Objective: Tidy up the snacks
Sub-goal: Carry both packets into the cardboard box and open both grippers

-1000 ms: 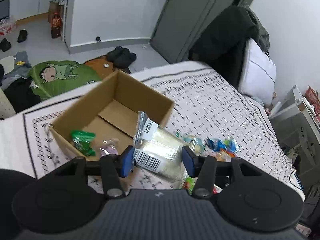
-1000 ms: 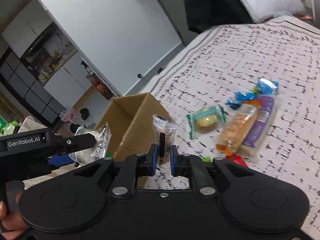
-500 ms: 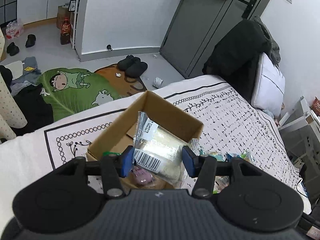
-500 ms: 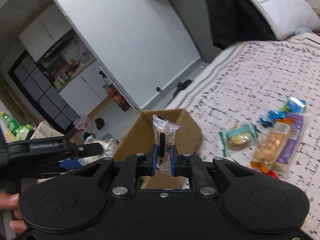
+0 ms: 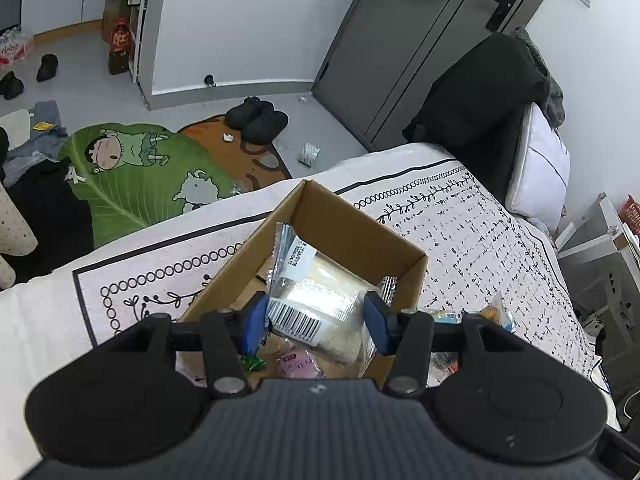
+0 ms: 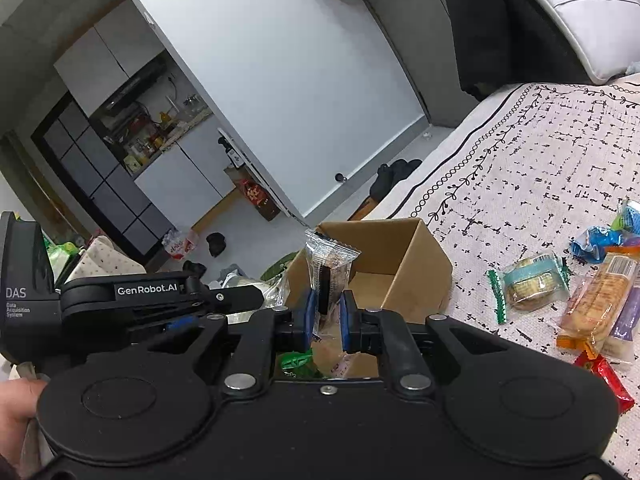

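Observation:
An open cardboard box (image 5: 360,220) (image 6: 400,248) stands on the patterned bedspread. My left gripper (image 5: 316,316) is shut on a clear bread packet with a barcode (image 5: 316,292), held over the box's inside. A green sweet (image 5: 252,362) and a pink snack (image 5: 298,364) lie on the box floor. My right gripper (image 6: 325,314) is shut on a small clear packet with a dark biscuit (image 6: 328,268), held upright above the box's near edge. The left gripper's body (image 6: 160,292) shows at the left of the right wrist view.
Loose snacks lie on the bedspread (image 6: 540,152) right of the box: a round cake in teal wrap (image 6: 534,282), an orange bread packet (image 6: 600,300), blue sweets (image 6: 596,240), a red wrapper (image 6: 608,380). Beyond the bed edge are a green rug (image 5: 136,176), slippers (image 5: 256,118) and a pillow (image 5: 544,172).
Both grippers have carried their packets toward the box; the bread packet now hangs over its inside and the biscuit packet sits above its near edge. Neither grip has changed.

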{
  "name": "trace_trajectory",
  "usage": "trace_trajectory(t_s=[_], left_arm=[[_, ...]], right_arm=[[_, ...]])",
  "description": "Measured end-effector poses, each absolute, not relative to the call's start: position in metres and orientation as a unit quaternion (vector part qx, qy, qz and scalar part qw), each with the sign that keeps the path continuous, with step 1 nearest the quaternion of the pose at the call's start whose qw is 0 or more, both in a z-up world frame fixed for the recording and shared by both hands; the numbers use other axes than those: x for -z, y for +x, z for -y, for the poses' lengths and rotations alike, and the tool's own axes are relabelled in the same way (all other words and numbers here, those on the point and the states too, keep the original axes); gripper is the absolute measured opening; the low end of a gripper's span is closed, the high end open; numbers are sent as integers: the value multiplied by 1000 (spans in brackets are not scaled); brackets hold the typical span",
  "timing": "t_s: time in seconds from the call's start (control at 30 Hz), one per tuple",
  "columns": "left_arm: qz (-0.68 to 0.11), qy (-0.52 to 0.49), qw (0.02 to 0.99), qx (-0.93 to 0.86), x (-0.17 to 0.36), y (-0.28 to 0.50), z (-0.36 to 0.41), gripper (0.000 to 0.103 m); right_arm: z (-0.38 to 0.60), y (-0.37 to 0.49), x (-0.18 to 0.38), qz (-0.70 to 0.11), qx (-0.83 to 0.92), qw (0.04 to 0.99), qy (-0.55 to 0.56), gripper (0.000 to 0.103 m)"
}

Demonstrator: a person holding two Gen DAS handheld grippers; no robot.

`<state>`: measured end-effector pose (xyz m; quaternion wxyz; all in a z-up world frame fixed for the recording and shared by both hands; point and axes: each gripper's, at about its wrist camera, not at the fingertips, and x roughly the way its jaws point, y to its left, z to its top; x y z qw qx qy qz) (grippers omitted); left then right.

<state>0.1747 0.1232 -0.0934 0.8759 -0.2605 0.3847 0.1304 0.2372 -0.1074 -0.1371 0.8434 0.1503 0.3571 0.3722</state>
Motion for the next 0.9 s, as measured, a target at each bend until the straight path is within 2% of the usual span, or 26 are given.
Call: trace_trajectory(t_s=[0.3, 0.43, 0.53, 0.8, 0.9], left_arm=[[-393, -264, 871, -130, 99, 191, -132, 54], [-387, -273, 872, -127, 98, 189, -136, 64], [-387, -270, 872, -132, 95, 189, -137, 67], [-406, -266, 863, -141, 92, 185, -131, 77], [-417, -264, 857, -147, 91, 181, -127, 77]], right_arm=[[87, 249, 148, -376, -369, 833, 167, 13], [81, 251, 154, -392, -361, 829, 171, 23], [85, 251, 154, -394, -357, 829, 174, 38], [100, 247, 141, -394, -335, 837, 180, 44], [104, 243, 134, -389, -331, 842, 171, 50]])
